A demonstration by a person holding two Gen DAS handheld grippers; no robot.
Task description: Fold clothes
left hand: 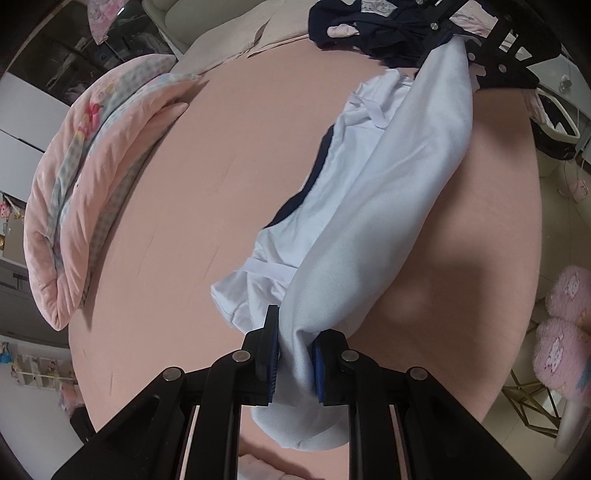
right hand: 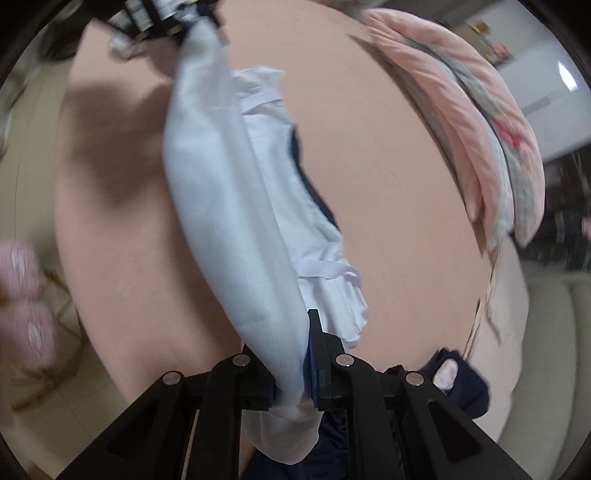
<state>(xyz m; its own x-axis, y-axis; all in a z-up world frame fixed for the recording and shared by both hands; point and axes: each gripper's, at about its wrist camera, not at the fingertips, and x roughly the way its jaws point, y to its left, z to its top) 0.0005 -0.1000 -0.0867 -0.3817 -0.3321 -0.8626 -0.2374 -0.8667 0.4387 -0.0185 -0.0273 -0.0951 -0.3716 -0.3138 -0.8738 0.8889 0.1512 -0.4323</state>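
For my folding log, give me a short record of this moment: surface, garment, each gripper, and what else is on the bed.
surface: pink bed sheet
garment: pale blue garment, stretched between both grippers
left gripper: shut on one end
right gripper: shut on the other end
beside: folded pink quilt
other clothes: dark navy pile

Two claws (left hand: 291, 365) (right hand: 293, 373), one pale blue garment (left hand: 388, 206), one navy garment (left hand: 373, 33), one pink quilt (left hand: 92, 177), two fluffy slippers (left hand: 565, 332)

Smooth matt cloth garment (left hand: 399, 206) over matt pink bedsheet (left hand: 240, 166).
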